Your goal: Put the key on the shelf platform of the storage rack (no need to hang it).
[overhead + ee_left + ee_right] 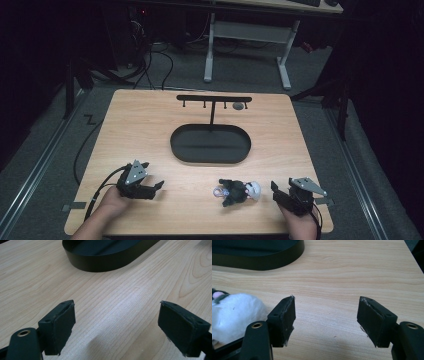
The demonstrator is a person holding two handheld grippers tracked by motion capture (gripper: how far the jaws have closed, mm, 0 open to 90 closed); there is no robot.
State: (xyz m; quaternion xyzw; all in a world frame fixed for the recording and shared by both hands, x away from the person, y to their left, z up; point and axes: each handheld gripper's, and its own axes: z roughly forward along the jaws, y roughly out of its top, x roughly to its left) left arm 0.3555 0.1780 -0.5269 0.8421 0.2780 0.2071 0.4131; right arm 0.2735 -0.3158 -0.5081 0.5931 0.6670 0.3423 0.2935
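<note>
My right gripper (278, 192) rests with jaws apart just beside the plush toy (239, 190) (black and white), nearer me than the black tray (210, 144); my left gripper (152, 185) gapes too, on the bench (150, 120)

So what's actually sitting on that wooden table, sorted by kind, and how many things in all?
Black oval tray with its hook rack: 1
Small grey round thing hanging from the rack: 1
Black-and-white plush toy with a ring: 1
Hand-held grippers, left gripper and right gripper, both open and empty: 2
Total: 5
</note>
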